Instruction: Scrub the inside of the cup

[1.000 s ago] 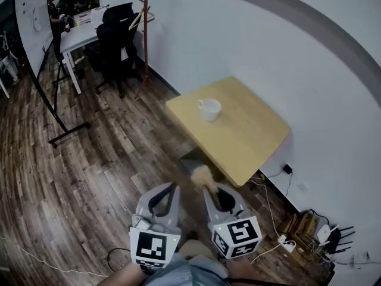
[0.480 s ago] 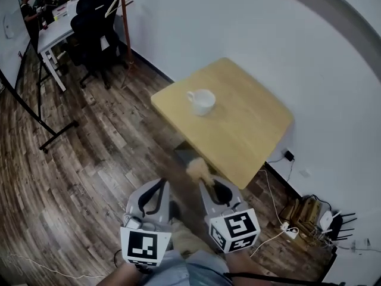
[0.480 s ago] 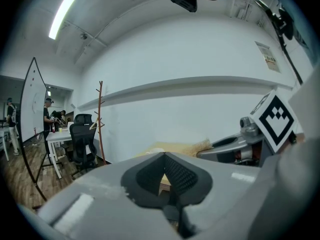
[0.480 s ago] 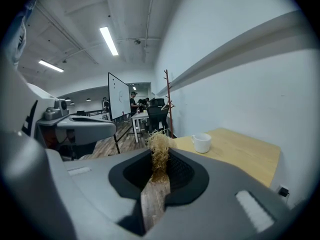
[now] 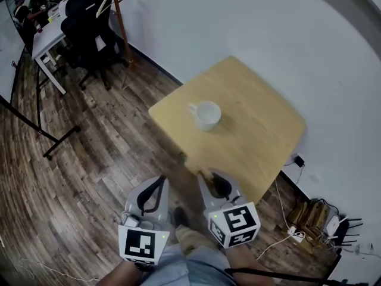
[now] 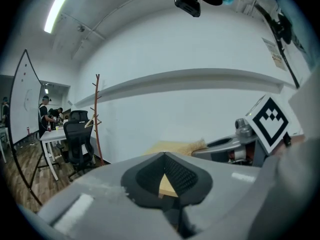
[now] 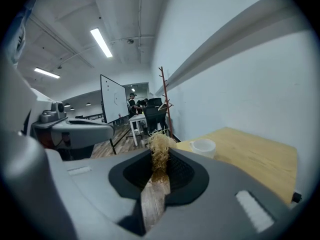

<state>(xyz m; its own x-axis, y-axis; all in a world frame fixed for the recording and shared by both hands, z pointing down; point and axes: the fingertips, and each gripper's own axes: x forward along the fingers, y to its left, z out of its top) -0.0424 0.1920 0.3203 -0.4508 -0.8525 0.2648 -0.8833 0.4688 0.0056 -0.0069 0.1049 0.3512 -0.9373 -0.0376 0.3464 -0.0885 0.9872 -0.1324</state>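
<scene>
Right claw (image 5: pixel 209 179) is clamped on a brush (image 7: pixel 159 154), whose straw-coloured bristles poke out past the tips. Left claw (image 6: pixel 165 178) is closed on nothing and sits just beside the right one, at its nine o'clock. In the head view the white cup (image 5: pixel 206 114) stands upright on the tabletop (image 5: pixel 262 136), at twelve o'clock from the right claw and well apart.

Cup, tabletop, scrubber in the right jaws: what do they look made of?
Cup: white, smooth, faintly glossy, probably ceramic; plastic not ruled out.
Tabletop: pale wood or wood-look laminate, matte, faint grain.
Scrubber: bundle of frayed tan fibres, apparently plant fibre, dry and matte.
</scene>
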